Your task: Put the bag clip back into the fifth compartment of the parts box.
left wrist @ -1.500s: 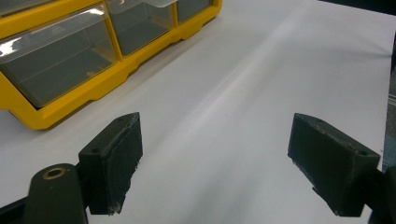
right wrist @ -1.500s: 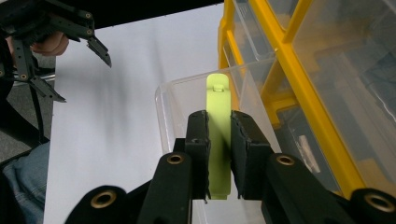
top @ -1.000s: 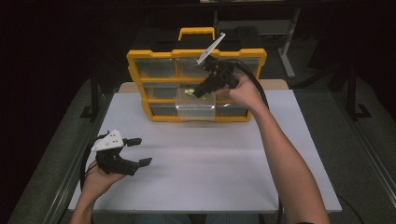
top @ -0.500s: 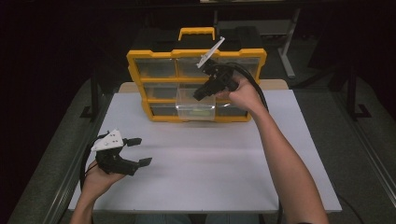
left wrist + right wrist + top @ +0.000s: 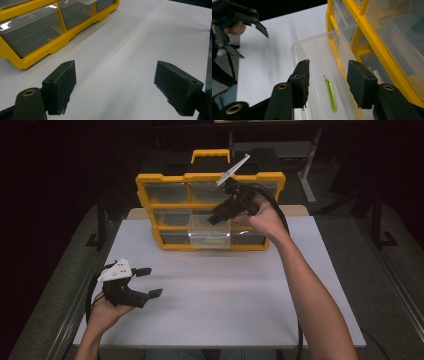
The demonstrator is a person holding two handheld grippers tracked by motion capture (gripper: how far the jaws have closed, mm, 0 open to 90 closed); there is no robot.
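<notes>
My right tongs (image 5: 214, 216) hang over the pulled-out clear drawer (image 5: 209, 233) of the yellow organizer (image 5: 210, 177), their jaws having just been opening and now standing spread with nothing between them. Directly below them, on the drawer's floor, lies a slim green clip (image 5: 331, 93), free of both pads. By my reading the drop is done: the clip is in its drawer, and what is left is to back the tongs out and push the drawer home. The drawer holds the clip and, as far as I can see, nothing more; the closed drawers beside and above it look empty through their clear fronts, though the glare hides part of them. My left tongs (image 5: 149, 282) rest low on the white tabletop (image 5: 250, 295), well apart from the organizer, jaws spread wide and pinching nothing.
</notes>
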